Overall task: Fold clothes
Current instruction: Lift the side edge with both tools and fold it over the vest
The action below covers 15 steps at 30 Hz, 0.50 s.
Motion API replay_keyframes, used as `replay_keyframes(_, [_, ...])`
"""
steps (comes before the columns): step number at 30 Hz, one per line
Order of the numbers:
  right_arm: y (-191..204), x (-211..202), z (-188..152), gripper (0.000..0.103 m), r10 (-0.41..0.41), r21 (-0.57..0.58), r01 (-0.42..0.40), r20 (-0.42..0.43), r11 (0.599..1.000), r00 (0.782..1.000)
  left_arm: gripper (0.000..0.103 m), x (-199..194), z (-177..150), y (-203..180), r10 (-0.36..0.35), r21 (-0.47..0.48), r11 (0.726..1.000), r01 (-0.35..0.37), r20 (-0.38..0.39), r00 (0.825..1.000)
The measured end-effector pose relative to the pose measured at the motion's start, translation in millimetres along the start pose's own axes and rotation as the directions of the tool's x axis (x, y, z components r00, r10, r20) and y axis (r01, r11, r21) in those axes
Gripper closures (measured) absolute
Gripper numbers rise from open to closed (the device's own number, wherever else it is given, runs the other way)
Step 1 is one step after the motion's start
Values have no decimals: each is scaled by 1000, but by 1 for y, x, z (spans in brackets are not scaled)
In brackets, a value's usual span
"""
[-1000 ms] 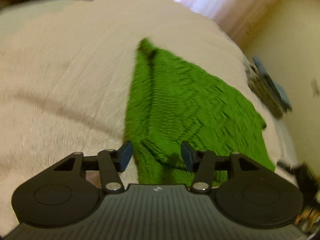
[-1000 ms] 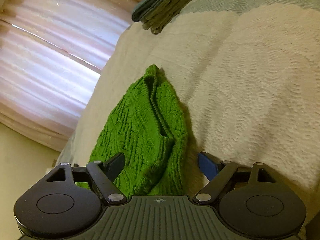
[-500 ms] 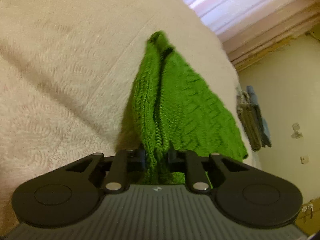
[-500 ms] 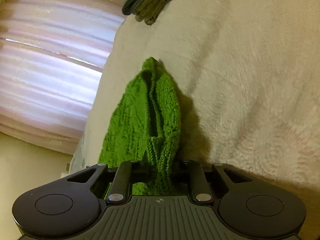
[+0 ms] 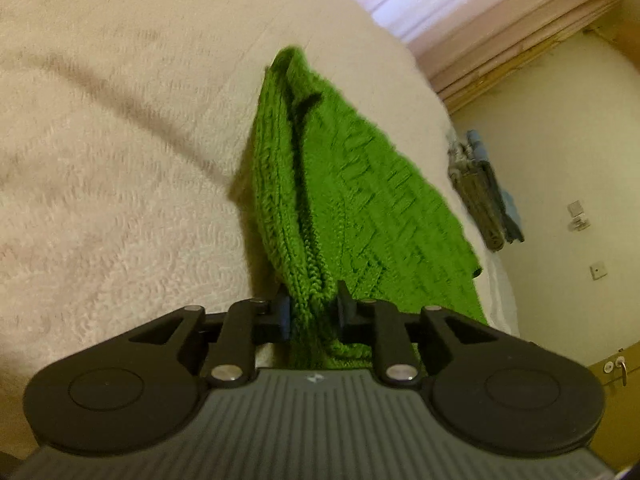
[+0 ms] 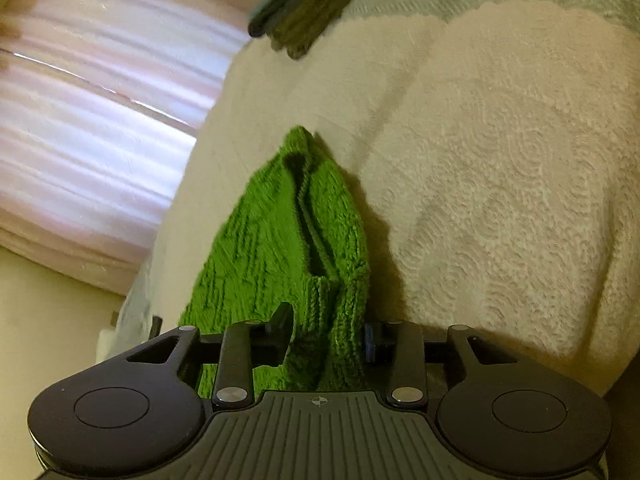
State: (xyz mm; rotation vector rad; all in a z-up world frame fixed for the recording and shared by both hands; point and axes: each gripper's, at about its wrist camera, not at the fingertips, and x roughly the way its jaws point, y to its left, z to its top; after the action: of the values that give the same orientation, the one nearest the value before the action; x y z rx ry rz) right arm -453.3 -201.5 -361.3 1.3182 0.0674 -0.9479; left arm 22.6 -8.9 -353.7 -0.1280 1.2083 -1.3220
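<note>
A bright green knitted garment point(image 5: 360, 200) lies on a cream textured bedspread point(image 5: 120, 160) and is folded double along one edge. My left gripper point(image 5: 312, 312) is shut on a corner of that doubled edge. In the right wrist view the same green garment point(image 6: 280, 248) runs away from me. My right gripper point(image 6: 326, 340) is shut on the other corner of the doubled edge. The cloth between the two corners hangs a little above the bed.
A stack of folded dark clothes point(image 5: 484, 196) lies at the bed's far edge; it also shows in the right wrist view point(image 6: 316, 4). Pink curtains point(image 6: 92, 120) hang beyond the bed. A cream wall point(image 5: 568, 140) with sockets stands to the right.
Both grippers were open around the garment's edge one second ago. They have closed on it and lifted it slightly, and the cloth has drawn taut between them.
</note>
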Motion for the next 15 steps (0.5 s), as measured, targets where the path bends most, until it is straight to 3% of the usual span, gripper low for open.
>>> replay_keyframes(4, [-6, 7, -3, 67, 28, 57, -29, 28, 998, 999, 84, -2, 5, -3, -5, 56, 998, 4, 16, 1000])
replay_keyframes(6, [4, 11, -6, 82, -45, -11, 45, 28, 999, 999, 82, 2, 3, 1, 3, 53, 999, -3, -1, 1000])
replay_keyframes(9, [30, 15, -10, 84, -163, -154, 168, 45, 974, 986, 79, 8, 0, 8, 15, 50, 999, -14, -26, 1000])
replay_keyframes(12, [75, 20, -23, 85, -302, -370, 322, 113, 872, 947, 79, 5, -1, 14, 16, 44, 999, -14, -34, 999])
replay_keyframes(13, [94, 23, -35, 85, -321, -464, 362, 168, 809, 932, 79, 0, 0, 16, 11, 42, 999, -10, -31, 999])
replay_keyframes(15, [134, 28, -60, 85, -331, -627, 437, 287, 645, 899, 79, -12, 2, 20, 3, 36, 999, -3, -19, 1000])
